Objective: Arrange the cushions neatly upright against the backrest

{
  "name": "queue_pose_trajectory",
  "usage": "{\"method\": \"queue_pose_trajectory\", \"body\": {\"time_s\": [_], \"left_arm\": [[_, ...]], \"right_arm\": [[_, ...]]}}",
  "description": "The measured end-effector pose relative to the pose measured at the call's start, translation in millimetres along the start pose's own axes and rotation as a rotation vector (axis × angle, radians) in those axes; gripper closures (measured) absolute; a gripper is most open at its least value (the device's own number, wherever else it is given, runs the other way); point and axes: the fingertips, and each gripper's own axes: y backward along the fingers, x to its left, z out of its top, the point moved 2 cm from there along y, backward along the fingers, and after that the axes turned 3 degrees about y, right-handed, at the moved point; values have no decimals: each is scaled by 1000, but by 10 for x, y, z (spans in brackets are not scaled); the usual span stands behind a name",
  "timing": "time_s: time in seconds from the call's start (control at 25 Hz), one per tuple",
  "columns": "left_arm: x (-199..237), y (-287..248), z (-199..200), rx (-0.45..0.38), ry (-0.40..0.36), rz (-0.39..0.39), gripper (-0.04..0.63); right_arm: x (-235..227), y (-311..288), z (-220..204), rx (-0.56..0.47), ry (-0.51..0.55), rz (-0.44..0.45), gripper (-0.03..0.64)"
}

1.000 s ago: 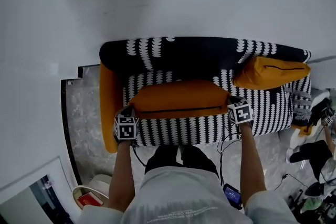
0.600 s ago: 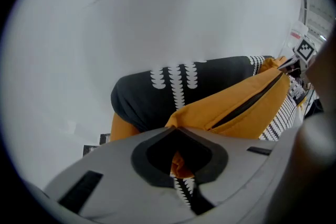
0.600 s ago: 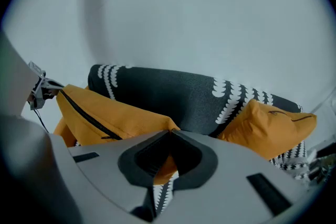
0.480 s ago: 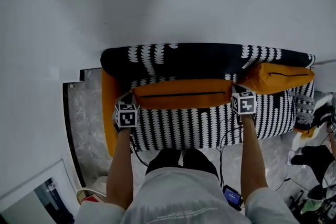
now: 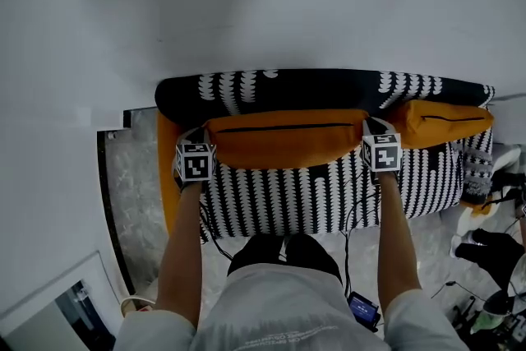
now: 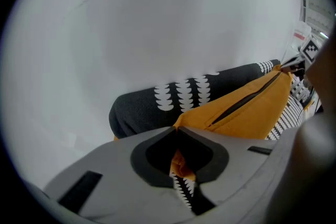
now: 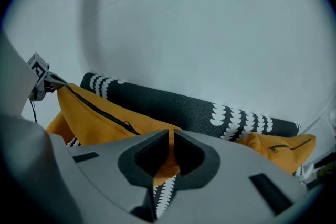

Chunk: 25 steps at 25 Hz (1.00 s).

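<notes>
Over the last second the long orange cushion (image 5: 283,142) has been carried by both tongs from the middle of the seat back to the backrest (image 5: 320,86). It now lies along the front of the backrest with its zip edge facing up. Its right end is just beside the second orange cushion (image 5: 448,123), which already leans on the backrest further right. The left gripper (image 6: 176,131) pinches the cushion's left corner. Its jaws have just been easing open a little, yet their tips are together on the orange cloth bunched between them. The right gripper (image 7: 171,136) is clamped on the opposite corner, with a fold of fabric caught between nearly closed jaws. The placing step looks almost finished, and the loosening on the left reads as the start of a release. What likely remains is letting go at both ends. The soft cushion may then slump forward from the backrest onto the striped seat (image 5: 312,193).
</notes>
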Motion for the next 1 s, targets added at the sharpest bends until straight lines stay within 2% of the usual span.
{"method": "queue_pose_trajectory", "body": {"time_s": [0.16,0.32,0.48,0.64,0.76,1.0], "left_arm": [[67,3,158,-47,-3,21,548],[86,89,308,-103,21,23,485],[98,230,436,-175,31,43,483],[-137,370,430,-170,7,-29,483],[-318,539,415,-176,-25,-69,508],[-743,1031,432,-251,-86,-143,578]], "right_arm": [[7,32,96,-7,21,8,603],[17,211,172,-43,0,-2,603],[39,475,275,-110,-32,-15,602],[62,813,314,-183,-43,-13,603],[109,1036,303,-212,-42,-1,603],[176,1548,203,-262,-21,-13,603]]}}
